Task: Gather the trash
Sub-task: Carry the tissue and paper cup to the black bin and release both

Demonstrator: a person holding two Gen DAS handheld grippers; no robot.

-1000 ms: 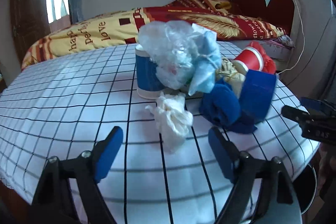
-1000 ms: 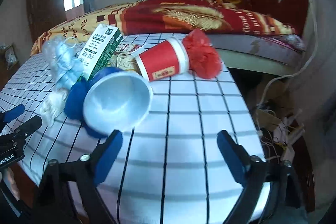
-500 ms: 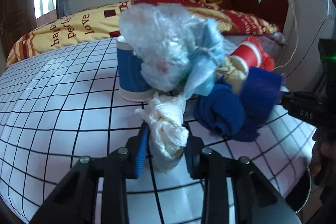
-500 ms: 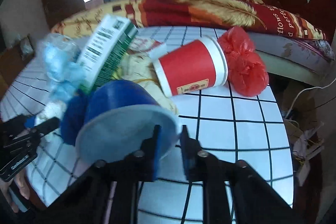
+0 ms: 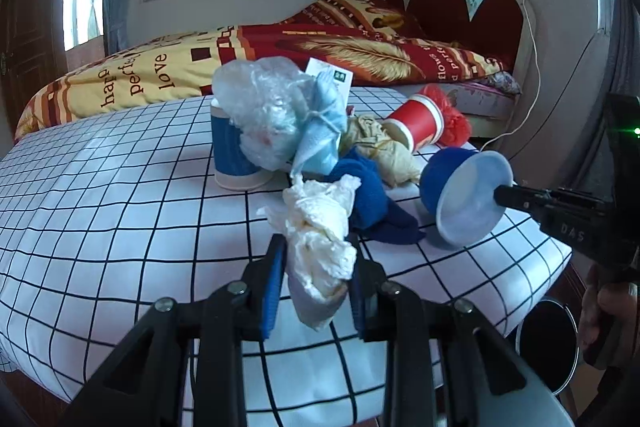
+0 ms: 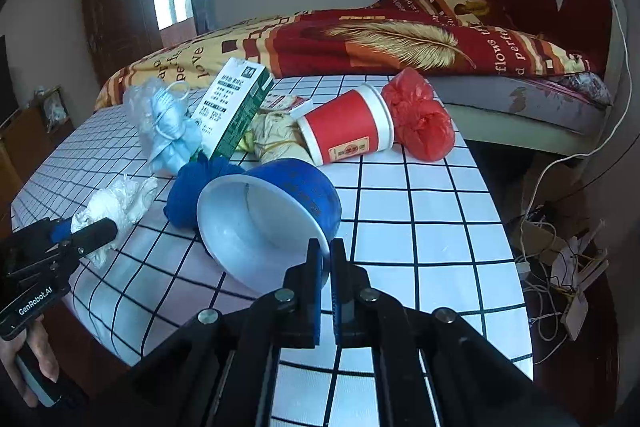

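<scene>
The table [image 5: 120, 211], under a checked cloth, carries the trash in one heap near its right end, and that heap is the main risk. The blue bowl [image 6: 276, 211] lies on its side against the blue rag [image 6: 192, 187]. Just behind are the carton [image 6: 236, 107], the red cup [image 6: 348, 131] and the red bag [image 6: 420, 115]. If the bowl is swung carelessly as it is lifted, the tipped cup could be rolled toward the table edge, and the leaning carton could be toppled.

The bowl is pinched at its rim by the right gripper [image 6: 329, 259], whose jaws have just been closing and now stand nearly together with only the thin wall between them. So narrow a hold on a wide, light bowl is judged weak: with a quick turn of the wrist, the rim could be levered out of the jaws.

The tissue [image 5: 320, 243] is clamped by the left gripper [image 5: 316, 287], whose jaws have just been closing and are pressed into the soft wad. Its upper end is seen just beside the rag, so the rag might be dragged along. A loose tail hangs below the jaws and could be torn off or snagged.

A dark bin [image 5: 548, 343] is glimpsed below the table's right edge. With both hands loaded, the drops could be missed if they are rushed.
</scene>
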